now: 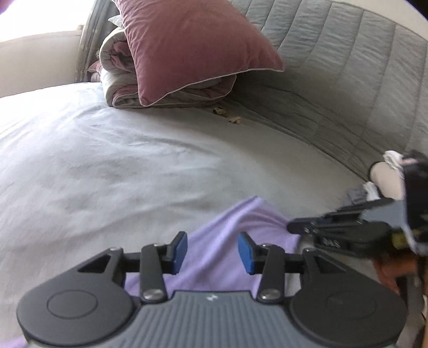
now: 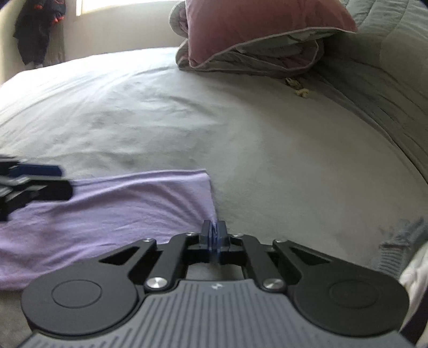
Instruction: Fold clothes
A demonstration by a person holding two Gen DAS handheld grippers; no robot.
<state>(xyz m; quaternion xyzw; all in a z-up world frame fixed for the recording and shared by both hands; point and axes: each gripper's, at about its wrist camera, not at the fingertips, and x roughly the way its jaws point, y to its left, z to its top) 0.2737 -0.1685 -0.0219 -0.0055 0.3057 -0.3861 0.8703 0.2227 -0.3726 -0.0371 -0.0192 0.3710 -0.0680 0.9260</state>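
left claw point(image 1: 211, 251): open above lilac garment point(image 1: 222, 241) | right claw point(image 2: 214, 235): pinching garment's corner | writing: illegible

Home bedroom. Bed with a pale grey sheet point(image 1: 120, 150) fills both views, backed by a curved quilted grey headboard point(image 1: 347, 67). Mauve pillow point(image 1: 192, 45) leans on a folded mauve-and-grey duvet point(image 1: 117, 80) at the head end. Dark clothing point(image 2: 37, 29) hangs against a beige wall beside a bright window point(image 2: 120, 4). Lilac garment point(image 2: 107, 208) lies flat on the sheet; small clothes heap point(image 1: 374, 187) near the headboard.
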